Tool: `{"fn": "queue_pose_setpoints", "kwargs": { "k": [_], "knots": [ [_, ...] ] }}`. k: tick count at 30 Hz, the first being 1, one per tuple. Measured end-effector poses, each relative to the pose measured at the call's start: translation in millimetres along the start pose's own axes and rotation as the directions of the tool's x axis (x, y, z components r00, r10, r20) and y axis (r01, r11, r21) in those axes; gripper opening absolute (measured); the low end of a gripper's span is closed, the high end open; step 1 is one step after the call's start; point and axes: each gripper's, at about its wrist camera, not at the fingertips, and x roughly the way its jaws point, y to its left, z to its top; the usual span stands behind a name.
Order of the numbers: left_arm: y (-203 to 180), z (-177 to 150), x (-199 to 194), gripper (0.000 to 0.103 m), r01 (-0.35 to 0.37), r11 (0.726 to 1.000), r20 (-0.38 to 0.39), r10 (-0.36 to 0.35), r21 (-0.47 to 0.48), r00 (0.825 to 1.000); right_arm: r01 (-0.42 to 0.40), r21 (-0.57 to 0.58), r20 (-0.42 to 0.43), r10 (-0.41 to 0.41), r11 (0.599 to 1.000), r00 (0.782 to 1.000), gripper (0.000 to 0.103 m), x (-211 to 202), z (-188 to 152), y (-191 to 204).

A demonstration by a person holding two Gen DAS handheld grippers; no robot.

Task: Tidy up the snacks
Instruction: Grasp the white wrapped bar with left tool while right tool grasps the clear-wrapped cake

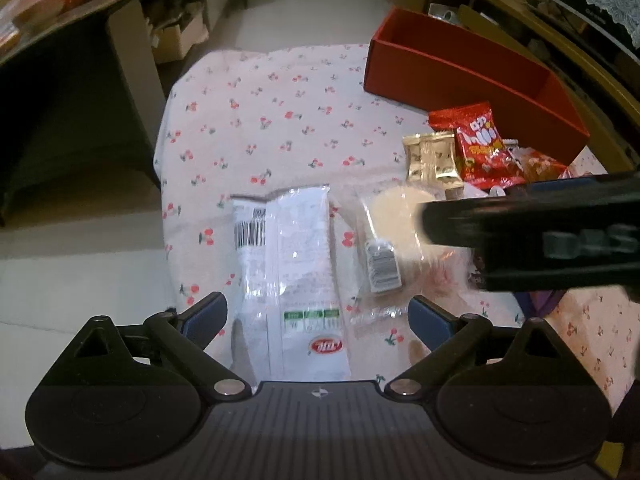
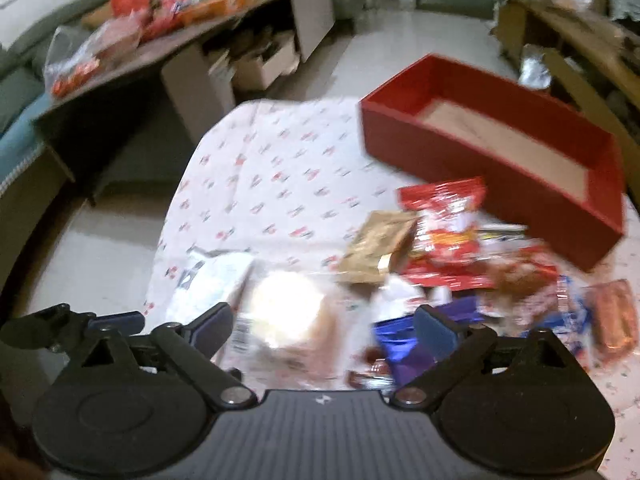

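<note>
Left gripper (image 1: 318,320) spread wide, holding nothing, poised low over long white plastic snack packet (image 1: 298,276) on cherry-print cloth surface (image 1: 280,120). Packet's long axis running straight ahead between the fingers, not across. Right gripper (image 2: 322,330) likewise wide and empty over clear-wrapped round pastry (image 2: 286,312). Open red rectangular box (image 2: 500,152) far right, well apart.

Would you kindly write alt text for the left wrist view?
The open left tool hovers over a white snack packet on a cherry-print cloth. The blurred right tool crosses a snack pile before a red box.
</note>
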Motion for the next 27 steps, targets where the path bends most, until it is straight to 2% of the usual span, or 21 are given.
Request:
{"fn": "queue_pose_setpoints", "kwargs": {
  "k": [3, 7, 8, 9, 10, 14, 17, 21, 27],
  "knots": [
    [7, -2, 0, 0.099, 0.017, 0.999, -0.011, -0.018, -0.028, 1.0, 0.015, -0.001, -0.057, -0.015, 1.0, 0.998, 0.095, 21, 7, 12],
    [12, -2, 0, 0.1, 0.029, 0.998, -0.014, -0.03, -0.046, 0.999, -0.001, 0.012, -0.133, 0.003, 1.0, 0.991, 0.092, 48, 11, 19],
    [12, -2, 1, 0.1, 0.03, 0.998, -0.017, -0.031, -0.048, 0.999, 0.003, 0.007, -0.143, -0.002, 1.0, 0.99, 0.081, 54, 11, 20],
    [12, -1, 2, 0.1, 0.029, 0.998, -0.019, -0.03, -0.049, 0.999, 0.009, 0.01, -0.154, -0.007, 1.0, 0.988, 0.063, 58, 9, 18],
    [13, -1, 2, 0.1, 0.027, 0.998, -0.019, -0.028, -0.05, 0.999, -0.011, 0.031, -0.172, 0.016, 0.999, 0.985, 0.061, 62, 8, 13],
    [15, 2, 3, 0.1, 0.021, 0.998, -0.02, -0.022, -0.066, 1.0, -0.026, 0.031, -0.157, 0.03, 0.999, 0.987, 0.058, 53, 3, -2],
    [12, 8, 5, 0.099, 0.022, 0.998, -0.021, -0.023, -0.061, 1.0, -0.065, 0.041, -0.141, 0.07, 0.997, 0.987, 0.058, 36, -5, -17],
    [5, 13, 14, 0.093, 0.016, 0.999, -0.037, -0.018, -0.045, 0.999, -0.1, 0.095, -0.093, 0.109, 0.99, 0.99, 0.057, 6, -13, -42],
    [10, 26, 29, 0.087, -0.009, 0.996, -0.052, 0.005, -0.089, 0.999, -0.147, 0.153, -0.043, 0.156, 0.977, 0.987, 0.057, -15, -19, -62]
  ]
}}
